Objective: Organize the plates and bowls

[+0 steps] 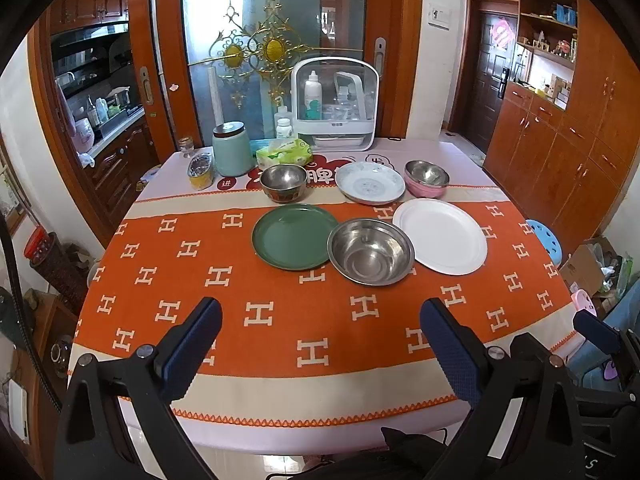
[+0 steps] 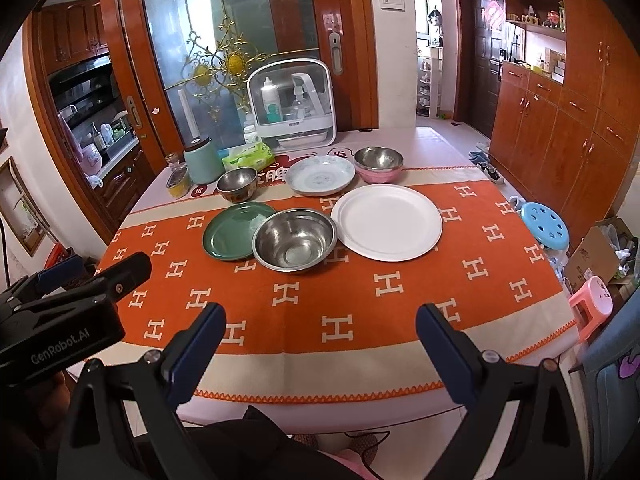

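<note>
We read "GenRobot.AI" in pale letters on the black body of the left claw [image 2: 76, 276], seen from the right wrist view. The orange cloth [image 1: 280, 320] on the worktop repeats a cream letter "H". Beyond it, a red round mark [image 1: 227, 183] carries the Chinese sign "进"; the bigger red signs nearby we cannot read fully.

left wrist: near edge, faces table [image 1: 320, 320] | right wrist: same, further right | shared: tabletop

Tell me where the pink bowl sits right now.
The pink bowl is in the back row, at the right end, beside the patterned plate and just behind the white plate; both views show it.
</note>
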Demonstrator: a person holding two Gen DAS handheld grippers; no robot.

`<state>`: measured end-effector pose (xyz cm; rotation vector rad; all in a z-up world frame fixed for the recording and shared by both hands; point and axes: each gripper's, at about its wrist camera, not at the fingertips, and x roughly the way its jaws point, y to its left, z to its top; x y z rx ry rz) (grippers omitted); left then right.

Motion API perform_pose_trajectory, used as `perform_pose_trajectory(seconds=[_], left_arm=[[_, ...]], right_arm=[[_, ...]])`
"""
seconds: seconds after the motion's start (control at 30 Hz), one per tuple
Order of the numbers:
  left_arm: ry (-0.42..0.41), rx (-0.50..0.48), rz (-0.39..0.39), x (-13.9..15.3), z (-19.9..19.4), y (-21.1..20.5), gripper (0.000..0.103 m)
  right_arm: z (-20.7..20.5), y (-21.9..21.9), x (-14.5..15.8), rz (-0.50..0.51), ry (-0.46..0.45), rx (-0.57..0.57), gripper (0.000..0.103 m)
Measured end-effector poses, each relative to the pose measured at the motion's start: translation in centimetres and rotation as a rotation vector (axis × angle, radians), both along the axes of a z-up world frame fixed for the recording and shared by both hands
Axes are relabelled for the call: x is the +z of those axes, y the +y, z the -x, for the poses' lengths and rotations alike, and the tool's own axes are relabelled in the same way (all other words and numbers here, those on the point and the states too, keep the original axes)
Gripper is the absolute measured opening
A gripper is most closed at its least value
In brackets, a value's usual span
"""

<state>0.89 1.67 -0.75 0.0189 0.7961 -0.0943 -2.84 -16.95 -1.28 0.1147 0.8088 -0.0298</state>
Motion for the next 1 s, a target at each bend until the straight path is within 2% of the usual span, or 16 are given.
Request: perform_pose_trajectory(seconds=[0.37, 0.7, 1.0], left_arm=[[-0.012, -0.063, -0.011, -0.3, -0.8, 0.7, 0.099], [0.011, -0.134, -0.012, -0.9, -1.7, 0.8, 0.099], [0.033, -0.146, -0.015, -1.4, -2.8, 0.6, 0.099]], right_arm=[[0.6, 1.3, -0.4, -0.001, -0.030, -0.066, 0.097], [1.6, 1.8, -0.4, 0.005, -0.049, -0.134, 0.097], [1.7, 1.1, -0.6, 0.005, -0.058, -0.174, 0.097]])
